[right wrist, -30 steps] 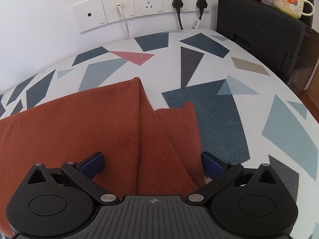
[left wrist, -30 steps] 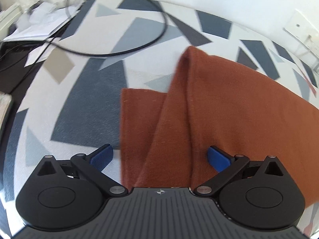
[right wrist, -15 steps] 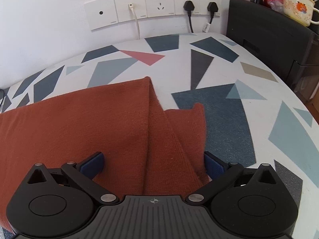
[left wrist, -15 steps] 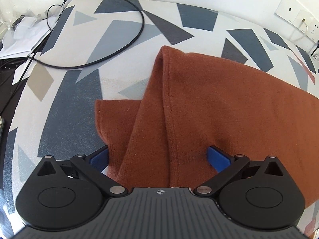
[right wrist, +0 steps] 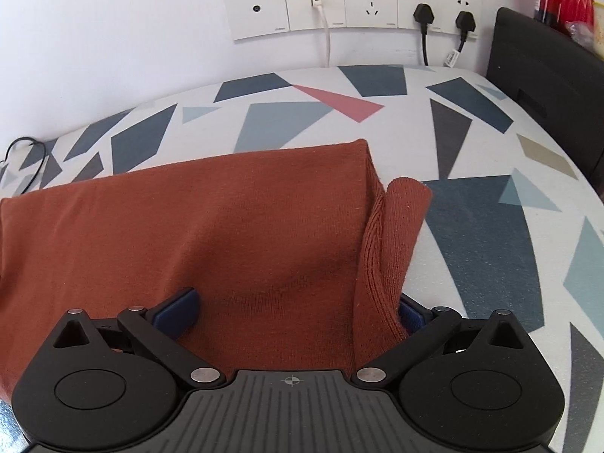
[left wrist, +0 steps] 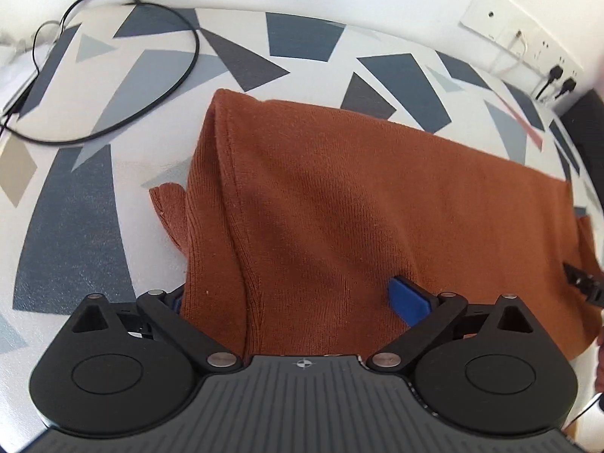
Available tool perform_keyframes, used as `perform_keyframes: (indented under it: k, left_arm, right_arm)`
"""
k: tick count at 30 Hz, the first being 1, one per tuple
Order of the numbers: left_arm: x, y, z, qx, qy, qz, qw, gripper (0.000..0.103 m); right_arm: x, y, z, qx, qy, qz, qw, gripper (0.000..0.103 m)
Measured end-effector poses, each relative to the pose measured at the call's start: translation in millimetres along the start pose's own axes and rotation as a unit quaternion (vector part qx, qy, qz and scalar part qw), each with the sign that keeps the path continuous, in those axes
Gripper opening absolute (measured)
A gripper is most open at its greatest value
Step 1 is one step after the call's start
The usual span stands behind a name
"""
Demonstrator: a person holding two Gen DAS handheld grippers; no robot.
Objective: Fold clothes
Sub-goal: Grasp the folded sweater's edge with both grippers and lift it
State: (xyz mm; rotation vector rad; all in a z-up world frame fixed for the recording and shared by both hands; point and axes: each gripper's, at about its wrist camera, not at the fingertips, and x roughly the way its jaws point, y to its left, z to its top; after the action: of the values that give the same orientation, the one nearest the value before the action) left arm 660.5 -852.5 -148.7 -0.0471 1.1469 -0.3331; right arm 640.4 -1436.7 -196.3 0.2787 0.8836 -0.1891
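A rust-orange knitted garment [left wrist: 339,204] lies on the patterned tabletop [left wrist: 75,204], rising from its far fold toward both cameras. My left gripper [left wrist: 294,298] is at its near left part, fingers wide apart, and the cloth fills the gap and covers most of the left blue pad [left wrist: 177,300]. A sleeve end [left wrist: 170,207] sticks out to the left. My right gripper [right wrist: 294,313] is at the garment [right wrist: 226,226] near its right end, also wide apart, with a hanging sleeve fold [right wrist: 392,234] draped over the right pad [right wrist: 409,315].
A black cable [left wrist: 166,87] loops on the table at the far left. Wall sockets [right wrist: 351,7] with two black plugs and a white lead are behind the table. A black box [right wrist: 547,87] stands at the right edge, with red items on top.
Both grippers have pulled back and inward. The garment now fills more of each view, and the sleeves show less on the table.
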Motion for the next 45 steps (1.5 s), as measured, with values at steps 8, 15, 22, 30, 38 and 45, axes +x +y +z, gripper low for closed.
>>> perform_keyframes:
  k: [8, 15, 22, 30, 38, 45]
  left_arm:
    - [-6, -3, -1, -0.007, -0.007, -0.007, 0.9999, 0.074]
    - [-4, -3, 1, 0.026, 0.0, -0.022, 0.9994, 0.085]
    - [2, -27, -2, 0.073, 0.001, 0.024, 0.997, 0.09]
    - [-9, -34, -2, 0.041, 0.006, 0.032, 0.9986, 0.053]
    - [-28, -33, -7, 0.034, -0.017, 0.06, 0.9975, 0.04]
    - [-89, -27, -16, 0.029, -0.102, 0.022, 0.9941, 0.039]
  right_arm:
    - [2, 28, -1, -0.04, 0.009, 0.02, 0.999, 0.093]
    - [5, 18, 4, -0.031, 0.021, 0.024, 0.999, 0.102]
    - [6, 27, 0, -0.024, 0.004, 0.003, 1.0, 0.093]
    - [-5, 42, 2, -0.002, 0.02, 0.043, 0.999, 0.042]
    - [-24, 77, -19, -0.026, -0.026, 0.057, 0.998, 0.033]
    - [-77, 113, -18, -0.033, -0.121, 0.092, 0.988, 0.031]
